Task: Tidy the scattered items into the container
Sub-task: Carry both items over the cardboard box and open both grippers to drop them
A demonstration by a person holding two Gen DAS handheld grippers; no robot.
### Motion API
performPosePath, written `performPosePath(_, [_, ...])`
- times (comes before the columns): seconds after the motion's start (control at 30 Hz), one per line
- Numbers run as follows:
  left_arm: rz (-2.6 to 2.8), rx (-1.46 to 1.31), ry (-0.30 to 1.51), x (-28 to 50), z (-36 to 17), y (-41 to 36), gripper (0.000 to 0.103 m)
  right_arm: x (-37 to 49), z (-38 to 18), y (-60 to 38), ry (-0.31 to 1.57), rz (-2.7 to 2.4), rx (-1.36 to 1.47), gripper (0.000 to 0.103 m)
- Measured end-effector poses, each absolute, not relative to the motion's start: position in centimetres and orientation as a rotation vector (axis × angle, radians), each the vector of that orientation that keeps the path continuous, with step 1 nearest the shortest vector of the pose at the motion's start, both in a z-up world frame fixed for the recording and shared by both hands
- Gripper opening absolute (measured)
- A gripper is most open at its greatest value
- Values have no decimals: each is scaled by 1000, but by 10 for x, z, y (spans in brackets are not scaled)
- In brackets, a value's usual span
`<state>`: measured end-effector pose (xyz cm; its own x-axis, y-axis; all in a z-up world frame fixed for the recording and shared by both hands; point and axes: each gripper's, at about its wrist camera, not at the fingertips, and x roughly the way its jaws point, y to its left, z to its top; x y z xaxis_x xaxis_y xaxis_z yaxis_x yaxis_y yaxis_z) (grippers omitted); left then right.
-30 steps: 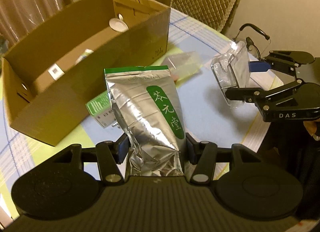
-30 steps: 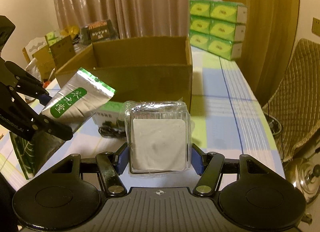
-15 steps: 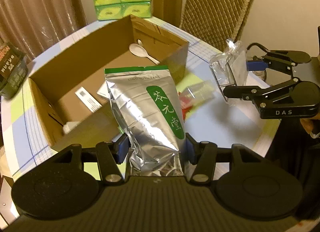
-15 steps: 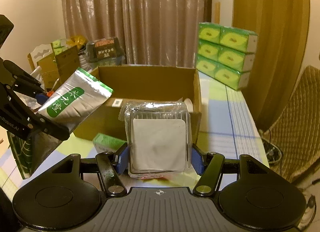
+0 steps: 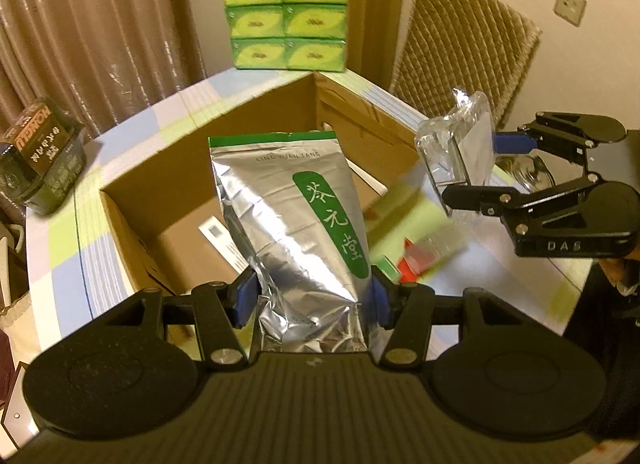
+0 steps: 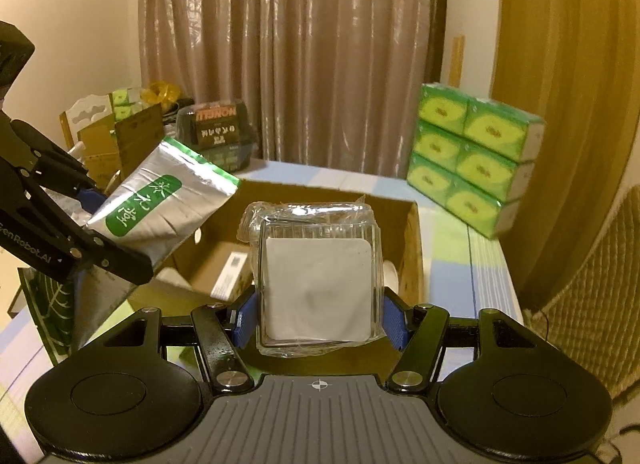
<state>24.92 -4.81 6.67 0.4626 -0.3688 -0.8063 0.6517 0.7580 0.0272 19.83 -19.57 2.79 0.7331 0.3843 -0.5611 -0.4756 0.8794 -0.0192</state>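
Over the open cardboard box (image 5: 168, 167) on the checked table (image 5: 64, 232), both loads now hang higher and nearer the box than a second ago, when they were out over the table short of its near wall; the box's inside now fills the middle of both views. At the left, the left hand-held gripper (image 5: 310, 298) clamps one silver tea pouch (image 5: 292, 215) by its lower part, upright above the box's opening. To the right, the right hand-held gripper (image 6: 318, 314) squeezes one clear plastic case (image 6: 318, 276) wrapped in film, at the box's near edge. Inside the box lie one white spoon (image 6: 390, 274), partly hidden, and a flat carton (image 6: 232, 278). One stack of six green tissue packs (image 5: 286, 15) stands beyond the box, and one dark packet (image 5: 40, 155) lies far left.
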Motion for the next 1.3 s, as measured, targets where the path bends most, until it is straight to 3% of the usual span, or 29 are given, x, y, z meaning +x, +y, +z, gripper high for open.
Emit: performPosePath(1.3, [-464,-24,922,366,37,-5,50,287,11,-151,611,485,-164,60])
